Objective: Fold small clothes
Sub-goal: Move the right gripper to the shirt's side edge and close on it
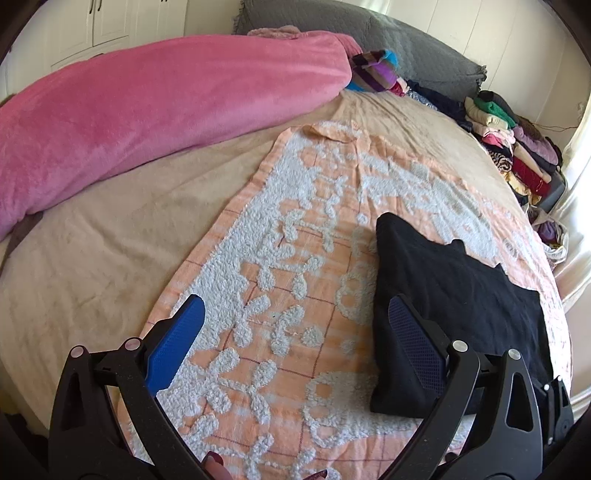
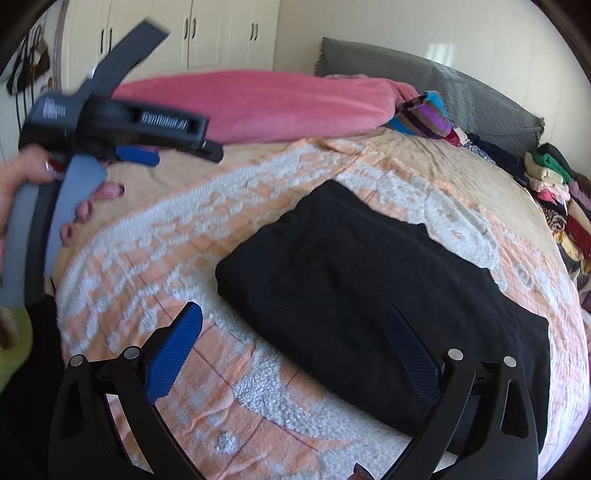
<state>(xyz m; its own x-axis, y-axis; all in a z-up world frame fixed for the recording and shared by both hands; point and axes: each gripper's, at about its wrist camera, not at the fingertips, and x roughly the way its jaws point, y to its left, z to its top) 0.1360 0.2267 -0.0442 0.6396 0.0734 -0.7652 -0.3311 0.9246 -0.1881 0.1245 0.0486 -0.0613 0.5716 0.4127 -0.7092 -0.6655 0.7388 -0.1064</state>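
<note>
A black garment (image 1: pixel 454 295) lies folded into a flat rectangle on an orange and white patterned towel (image 1: pixel 288 229) spread over the bed. My left gripper (image 1: pixel 295 302) is open above the towel. Its right finger (image 1: pixel 413 339) sits over the garment's left edge, and its left finger is over bare towel. In the right wrist view the same black garment (image 2: pixel 351 277) fills the middle. My right gripper (image 2: pixel 293 310) is open at the garment's near left corner, with its right finger (image 2: pixel 413 354) over the cloth. Nothing is held in either gripper.
A rolled pink blanket (image 1: pixel 147 110) lies along the far left of the bed. Stacked folded clothes (image 1: pixel 517 147) line the right edge beside a grey headboard cushion (image 1: pixel 406 48). A person's hand (image 2: pixel 92 210) holds the left tool's housing (image 2: pixel 122 125), blurred, at upper left. White wardrobes (image 2: pixel 207 33) stand behind.
</note>
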